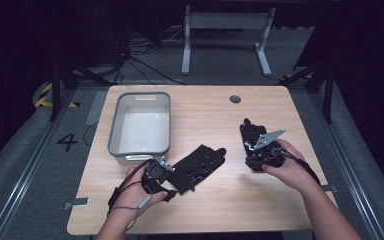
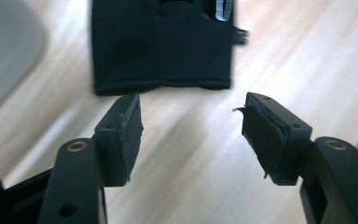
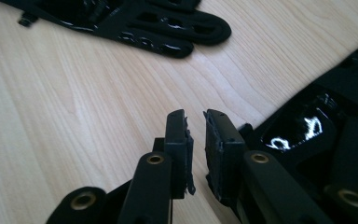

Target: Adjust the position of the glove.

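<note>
Two black gloves lie on the wooden table point(image 1: 215, 200). The left glove point(image 1: 200, 164) lies slanted near the middle, its cuff toward my left gripper point(image 1: 171, 174). In the left gripper view the cuff point(image 2: 161, 46) lies just beyond my left gripper point(image 2: 193, 100), whose jaws stand wide open over bare wood. The right glove point(image 1: 248, 132) lies under and ahead of my right gripper point(image 1: 254, 150). In the right gripper view my right gripper point(image 3: 196, 115) has its jaws almost together, with a narrow gap and nothing in it. The shiny right glove point(image 3: 317, 121) is beside them, and the other glove point(image 3: 144, 21) lies farther off.
A grey plastic bin point(image 1: 114, 131) with nothing inside stands at the table's back left, close to my left hand. A round cable hole point(image 1: 235, 99) sits near the far edge. Beyond the table are the legs of a white frame point(image 1: 225, 22) and floor cables.
</note>
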`<state>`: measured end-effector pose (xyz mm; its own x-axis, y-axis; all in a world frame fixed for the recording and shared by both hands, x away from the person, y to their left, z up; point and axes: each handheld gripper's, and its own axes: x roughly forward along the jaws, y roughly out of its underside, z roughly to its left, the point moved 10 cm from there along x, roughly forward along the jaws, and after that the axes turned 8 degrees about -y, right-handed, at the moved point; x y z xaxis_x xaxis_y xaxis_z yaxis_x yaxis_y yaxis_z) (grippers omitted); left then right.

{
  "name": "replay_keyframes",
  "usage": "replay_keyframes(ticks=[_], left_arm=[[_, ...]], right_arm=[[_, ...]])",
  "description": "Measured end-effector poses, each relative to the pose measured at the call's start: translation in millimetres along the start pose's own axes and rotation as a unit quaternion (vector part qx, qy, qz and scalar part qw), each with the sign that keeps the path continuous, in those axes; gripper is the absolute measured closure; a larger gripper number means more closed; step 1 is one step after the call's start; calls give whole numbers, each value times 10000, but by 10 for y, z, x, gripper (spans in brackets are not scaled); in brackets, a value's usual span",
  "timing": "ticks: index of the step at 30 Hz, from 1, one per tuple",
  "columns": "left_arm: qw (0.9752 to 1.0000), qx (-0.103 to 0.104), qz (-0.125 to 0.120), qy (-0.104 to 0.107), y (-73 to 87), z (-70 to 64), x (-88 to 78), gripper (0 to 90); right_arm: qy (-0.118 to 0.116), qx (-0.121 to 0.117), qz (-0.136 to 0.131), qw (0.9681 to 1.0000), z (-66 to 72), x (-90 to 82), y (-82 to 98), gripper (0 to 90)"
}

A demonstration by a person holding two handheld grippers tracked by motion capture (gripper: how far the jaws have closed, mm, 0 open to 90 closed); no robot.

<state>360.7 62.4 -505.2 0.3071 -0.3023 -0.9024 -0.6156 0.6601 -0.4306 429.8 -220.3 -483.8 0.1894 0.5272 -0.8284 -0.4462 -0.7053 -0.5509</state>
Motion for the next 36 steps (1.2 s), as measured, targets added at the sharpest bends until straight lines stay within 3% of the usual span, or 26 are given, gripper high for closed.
replay_keyframes(ticks=[3, 6, 9, 11, 16, 18, 21, 23, 26, 27, 30, 36], left_arm=[[9999, -21, -95, -43, -32, 0, -15, 412], [9994, 115, -332, 1, -98, -19, -62, 491], [9995, 136, -188, 193, -90, -81, -72, 489], [9993, -31, -129, 347, -95, -115, -99, 508], [9995, -124, -55, 286, -76, -50, -162, 681], [9997, -105, -59, 234, -64, -20, -174, 703], [9989, -176, -265, 339, -115, -9, -200, 714], [9990, -128, -317, 275, -134, -8, -192, 699], [9993, -257, -272, 78, -147, 9, -135, 561], [9993, -222, -287, 92, -156, -2, -116, 556], [9994, -117, -188, 258, -144, -61, -57, 573], [9996, -143, -170, 190, -139, -49, 33, 611]], right_arm=[[-98, 37, -21, 9999, 36, -2, -7, 799], [-131, 30, -87, 9999, 56, -16, -29, 802], [-285, 77, -164, 9994, 88, -25, -53, 800], [-352, 72, -183, 9992, 101, -20, -68, 799], [-440, 127, -96, 9989, 108, 63, -118, 783], [-485, 165, -80, 9987, 109, 101, -153, 782], [-562, 190, -108, 9982, 121, 149, -229, 780], [-620, 193, -91, 9978, 134, 190, -280, 783], [-654, 151, -29, 9977, 154, 268, -354, 784], [-688, 143, -21, 9975, 164, 296, -380, 784], [-700, 147, -33, 9974, 173, 385, -463, 776], [-558, 197, -99, 9982, 35, 521, -609, 762]])
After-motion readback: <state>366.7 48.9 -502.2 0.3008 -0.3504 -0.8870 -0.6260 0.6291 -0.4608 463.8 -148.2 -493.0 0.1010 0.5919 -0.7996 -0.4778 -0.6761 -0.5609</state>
